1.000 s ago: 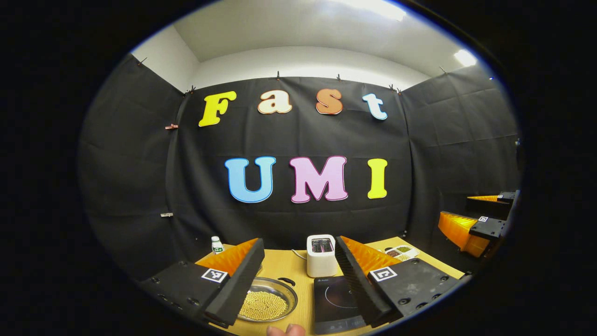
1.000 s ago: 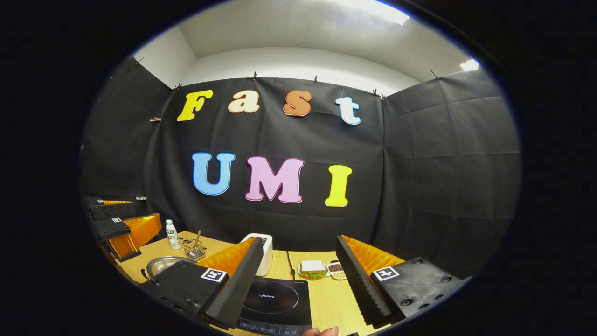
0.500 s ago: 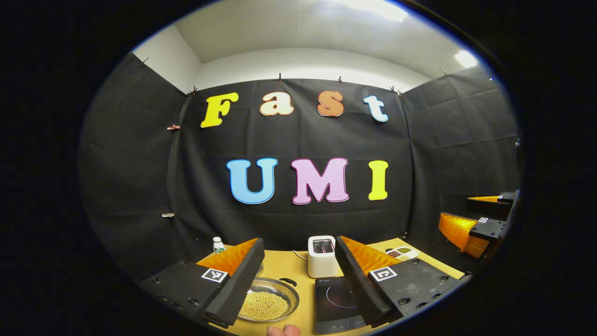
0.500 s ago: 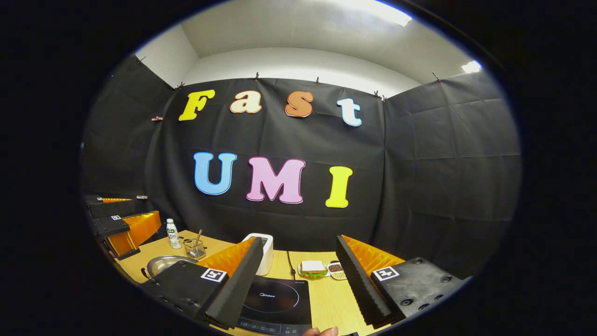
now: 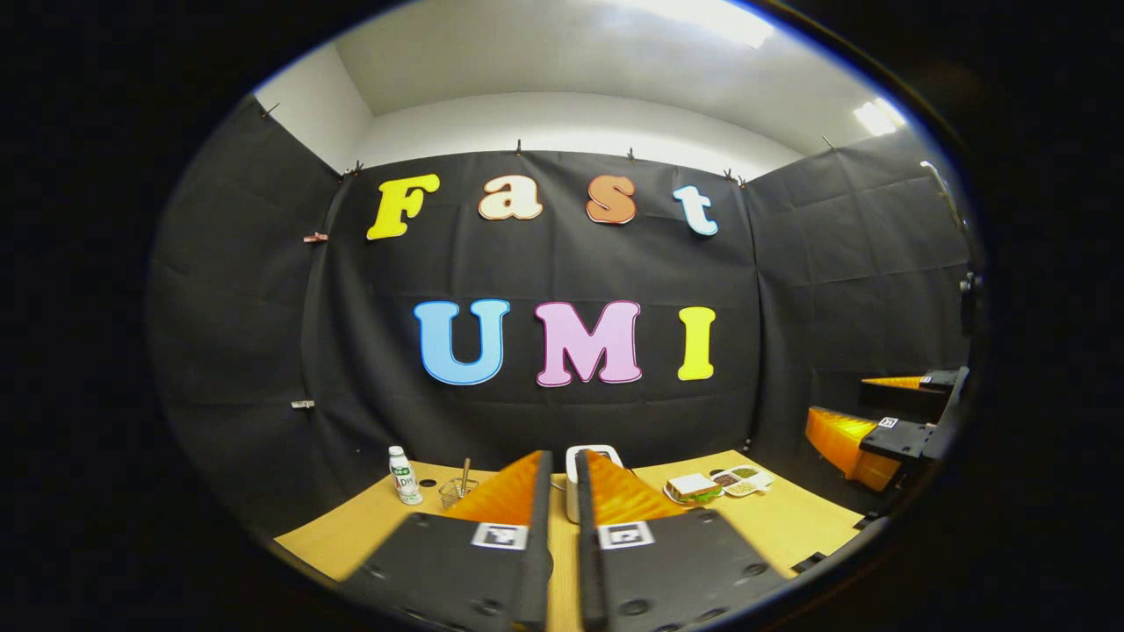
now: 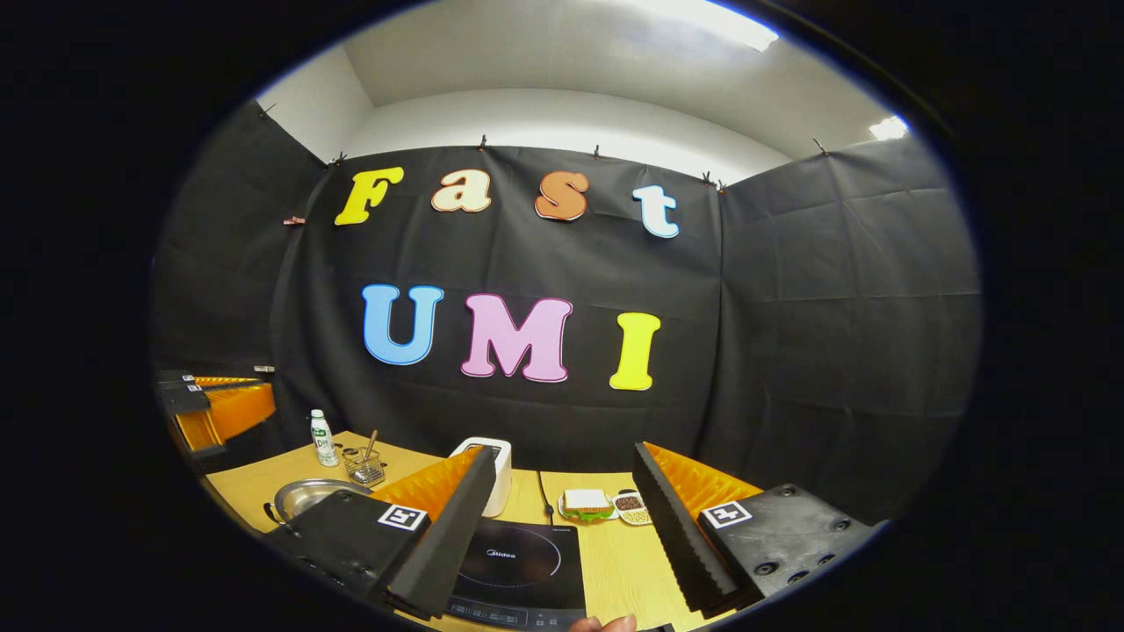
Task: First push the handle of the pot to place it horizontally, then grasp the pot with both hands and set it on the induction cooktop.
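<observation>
The left tool (image 5: 562, 527) has its fingers drawn nearly together with nothing between them, held above the wooden table (image 5: 351, 535). The right tool (image 6: 562, 518) is spread wide and empty over the induction cooktop (image 6: 522, 562), which lies near the table's front edge. The pot (image 6: 303, 498) sits to the cooktop's left, its rim partly hidden behind the right tool's finger. There is bare wood right of the cooktop. Along the back edge stand a bottle (image 6: 322, 438), a wire basket (image 6: 364, 465), a white toaster (image 6: 492, 474) and a sandwich plate (image 6: 587, 504), before the black cloth wall (image 6: 790, 351)
</observation>
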Demonstrator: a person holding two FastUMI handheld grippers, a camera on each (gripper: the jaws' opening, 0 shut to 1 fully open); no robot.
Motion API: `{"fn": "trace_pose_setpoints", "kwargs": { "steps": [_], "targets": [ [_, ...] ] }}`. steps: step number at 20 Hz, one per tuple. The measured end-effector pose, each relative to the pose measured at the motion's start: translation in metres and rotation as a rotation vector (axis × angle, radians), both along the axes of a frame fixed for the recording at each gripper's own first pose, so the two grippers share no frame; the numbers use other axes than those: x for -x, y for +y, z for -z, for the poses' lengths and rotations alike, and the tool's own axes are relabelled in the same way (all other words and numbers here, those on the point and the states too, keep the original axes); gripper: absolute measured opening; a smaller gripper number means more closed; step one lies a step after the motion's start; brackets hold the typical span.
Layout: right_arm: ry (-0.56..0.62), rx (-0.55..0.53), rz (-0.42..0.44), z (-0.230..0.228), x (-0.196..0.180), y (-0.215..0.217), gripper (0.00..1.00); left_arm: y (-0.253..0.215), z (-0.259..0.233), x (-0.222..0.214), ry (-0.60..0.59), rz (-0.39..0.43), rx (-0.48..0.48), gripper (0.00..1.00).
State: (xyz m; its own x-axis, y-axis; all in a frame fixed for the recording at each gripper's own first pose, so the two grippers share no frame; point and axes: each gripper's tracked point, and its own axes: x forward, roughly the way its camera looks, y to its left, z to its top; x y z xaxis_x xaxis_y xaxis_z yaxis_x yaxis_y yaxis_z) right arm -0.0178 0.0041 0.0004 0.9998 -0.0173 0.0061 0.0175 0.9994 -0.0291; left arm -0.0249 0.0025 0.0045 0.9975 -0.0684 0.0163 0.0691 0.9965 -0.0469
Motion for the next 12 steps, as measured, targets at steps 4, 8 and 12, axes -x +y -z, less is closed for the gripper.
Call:
{"fn": "trace_pose_setpoints", "kwargs": {
  "steps": [4, 8, 12],
  "targets": [
    [0.0, -0.002, 0.001, 0.0, -0.001, 0.001, 0.97, 0.003, 0.024, 0.0, 0.102, 0.025, -0.001, 0.05],
    [0.011, -0.001, -0.008, 0.004, -0.002, 0.004, 0.97, -0.001, 0.049, 0.002, 0.187, 0.077, -0.036, 0.03],
    [0.027, -0.001, -0.023, 0.009, -0.005, 0.009, 0.97, -0.004, 0.107, 0.007, 0.369, 0.171, -0.069, 0.05]
  ]
}}
